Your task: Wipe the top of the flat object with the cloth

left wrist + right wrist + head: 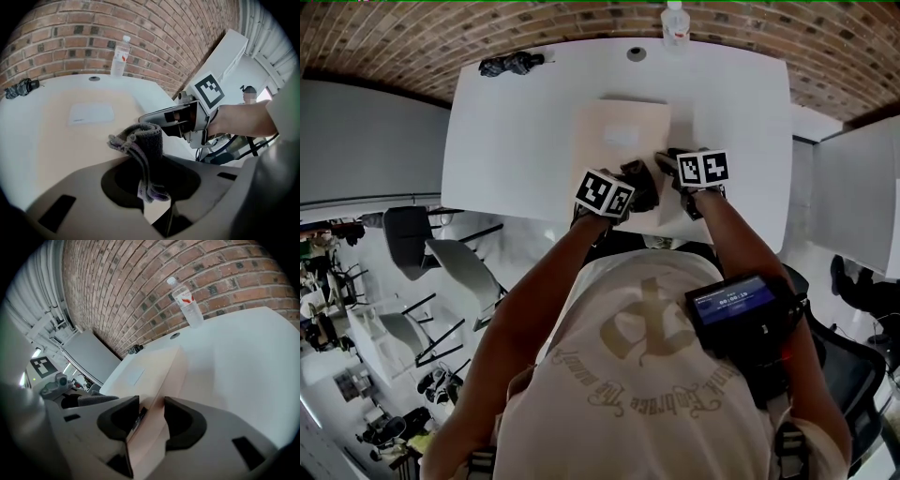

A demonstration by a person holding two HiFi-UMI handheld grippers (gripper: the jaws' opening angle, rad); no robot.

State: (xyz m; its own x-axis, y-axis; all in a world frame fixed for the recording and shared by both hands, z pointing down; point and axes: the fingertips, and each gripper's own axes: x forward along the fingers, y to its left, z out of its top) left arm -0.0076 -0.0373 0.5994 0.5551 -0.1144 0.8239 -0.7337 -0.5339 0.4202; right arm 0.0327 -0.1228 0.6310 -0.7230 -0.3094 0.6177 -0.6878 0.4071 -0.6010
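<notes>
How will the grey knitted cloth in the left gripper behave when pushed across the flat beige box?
Probably floppy: the grey knitted cloth slumps in folds from the left gripper. Its fuzzy weave likely drags, so it may bunch on the flat beige box.

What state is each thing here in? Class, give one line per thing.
cloth: bunched, gripped in the left claw
left claw: shut on the cloth
right claw: open, astride the near edge of the box
box: lying flat on the table
bottle: upright, capped, at the table's far edge
</notes>
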